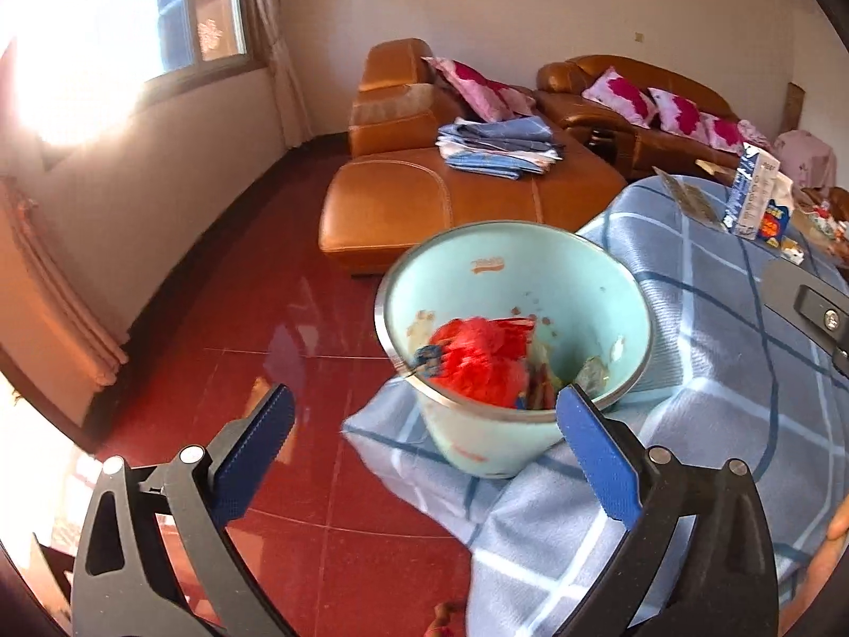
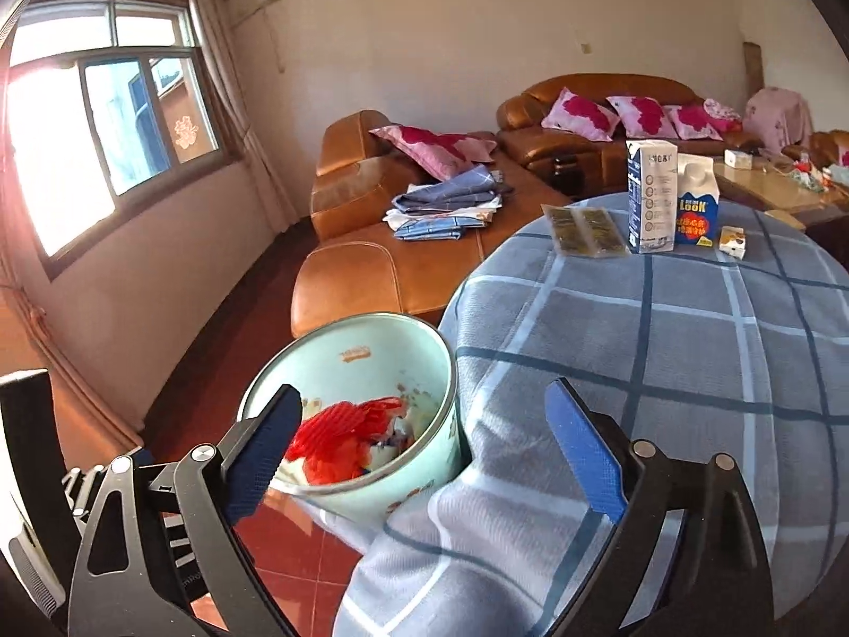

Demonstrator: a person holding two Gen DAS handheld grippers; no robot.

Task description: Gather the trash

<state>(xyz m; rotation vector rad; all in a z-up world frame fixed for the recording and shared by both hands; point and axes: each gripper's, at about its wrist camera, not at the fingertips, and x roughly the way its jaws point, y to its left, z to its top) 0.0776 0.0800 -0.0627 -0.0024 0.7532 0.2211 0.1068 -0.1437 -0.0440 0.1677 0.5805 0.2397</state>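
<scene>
We count one pale green bin (image 2: 371, 424) standing on the red floor, pressed against the checked tablecloth (image 2: 663, 345) of the round table. Inside it lies one red mesh bag (image 2: 345, 435) over other scraps. On the table's far side we see two cartons (image 2: 651, 196), one flat packet of two dark sachets (image 2: 581, 231) and one small box (image 2: 732, 241). Our left gripper (image 1: 424, 419) tilts down above the bin with its jaws spread wide and nothing between them. Our right gripper (image 2: 419, 419) slants down less steeply, jaws likewise wide apart and empty, straddling the bin's rim and the cloth's edge.
</scene>
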